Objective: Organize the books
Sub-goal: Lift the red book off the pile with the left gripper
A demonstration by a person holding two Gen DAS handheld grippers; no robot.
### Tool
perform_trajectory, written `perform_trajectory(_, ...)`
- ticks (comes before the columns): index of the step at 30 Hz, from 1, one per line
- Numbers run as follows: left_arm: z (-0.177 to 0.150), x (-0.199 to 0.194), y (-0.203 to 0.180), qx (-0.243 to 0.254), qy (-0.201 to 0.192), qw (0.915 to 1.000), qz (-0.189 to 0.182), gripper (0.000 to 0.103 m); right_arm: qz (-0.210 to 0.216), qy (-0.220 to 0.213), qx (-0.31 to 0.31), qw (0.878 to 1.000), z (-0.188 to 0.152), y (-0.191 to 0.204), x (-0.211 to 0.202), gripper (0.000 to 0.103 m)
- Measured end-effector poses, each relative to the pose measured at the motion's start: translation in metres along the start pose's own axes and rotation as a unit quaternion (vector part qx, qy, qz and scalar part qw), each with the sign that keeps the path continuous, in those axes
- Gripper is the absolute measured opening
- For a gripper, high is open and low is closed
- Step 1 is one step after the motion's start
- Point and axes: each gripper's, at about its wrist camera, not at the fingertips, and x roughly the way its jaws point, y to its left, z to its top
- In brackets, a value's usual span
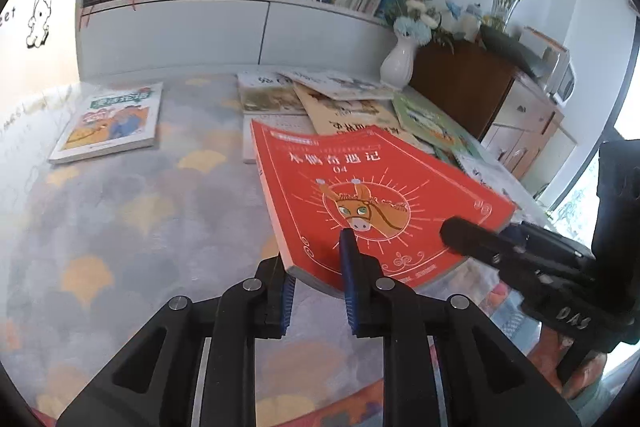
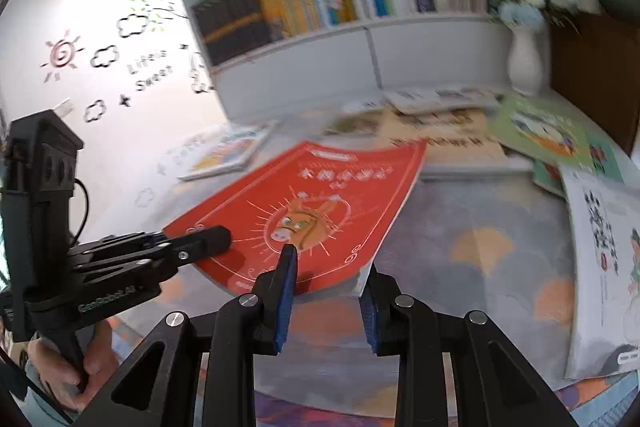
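both grippers were pinching the red book [image 1: 372, 195] by its near edge, lifted off the rug [image 1: 120, 227] w/ a donkey face and "04" on the cover. left gripper [image 1: 320, 267] gripped one corner, right gripper [image 2: 326, 281] the other. more books [image 1: 348, 99] lay scattered in front of the bookshelf [image 1: 256, 3]. wall sticker [image 2: 148, 71] read "life is sweet". gripper body said "das".
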Motion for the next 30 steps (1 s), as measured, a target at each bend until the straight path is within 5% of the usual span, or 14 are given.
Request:
perform_trajectory(3,0.004,-0.014,0.026,-0.035,-0.008,0.9988,-0.034,0.019,0.014,-0.022,-0.025,0.999,0.011,0.024,-0.008,0.031)
perform_trajectory(10,0.015,-0.045,0.062,-0.063,-0.049,0.9957,-0.048,0.019,0.014,-0.035,-0.092,0.995,0.033,0.073,-0.002,0.031)
perform_trajectory(15,0.038,-0.067,0.094,-0.080,-0.091,0.9924,-0.023,0.019,0.044,-0.026,-0.094,0.994,0.063,0.094,0.018,0.033)
perform_trajectory(25,0.088,-0.046,0.167,-0.085,-0.104,0.9895,0.053,0.023,0.092,0.049,-0.047,0.993,0.125,0.115,0.146,0.033)
perform_trajectory(30,0.094,0.001,0.221,-0.106,-0.057,0.9908,0.062,0.025,0.088,0.089,-0.045,0.991,0.126,0.118,0.233,0.033)
